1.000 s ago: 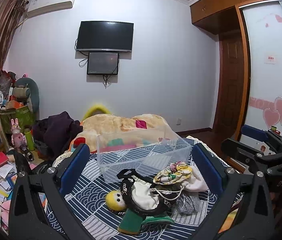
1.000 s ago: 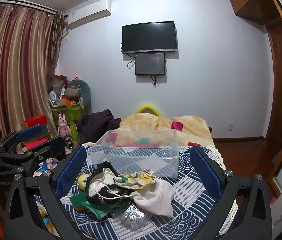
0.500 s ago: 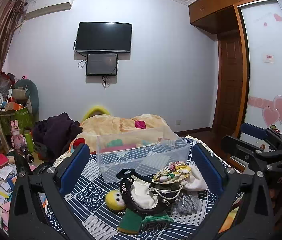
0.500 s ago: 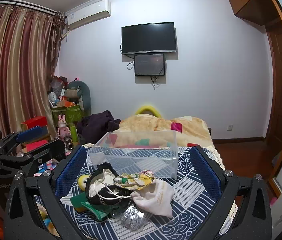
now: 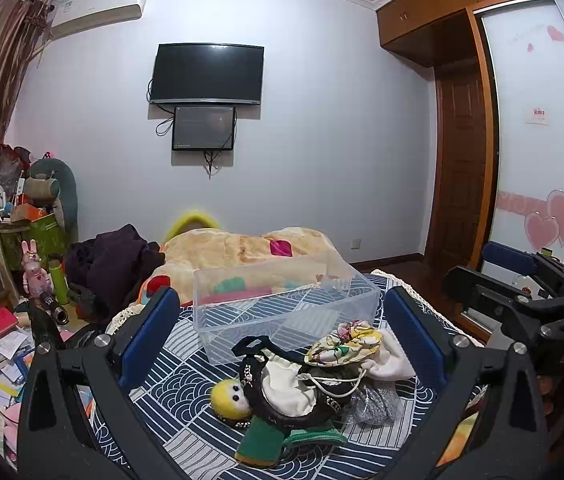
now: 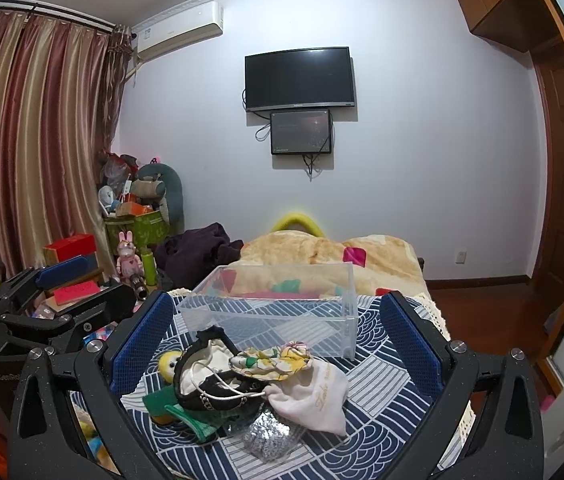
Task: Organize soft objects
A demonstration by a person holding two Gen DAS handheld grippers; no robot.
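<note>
Unmoved: bin (image 5: 286, 304) behind soft pile (image 5: 302, 384).

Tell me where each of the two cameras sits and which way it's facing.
Left wrist: on the left gripper, above the bed, facing the TV wall; own blue fingers open, right gripper at the right edge.
Right wrist: on the right gripper, same heading; own fingers open, left gripper at the left edge.
Shared: clear plastic bin, soft-item pile, TV.
</note>
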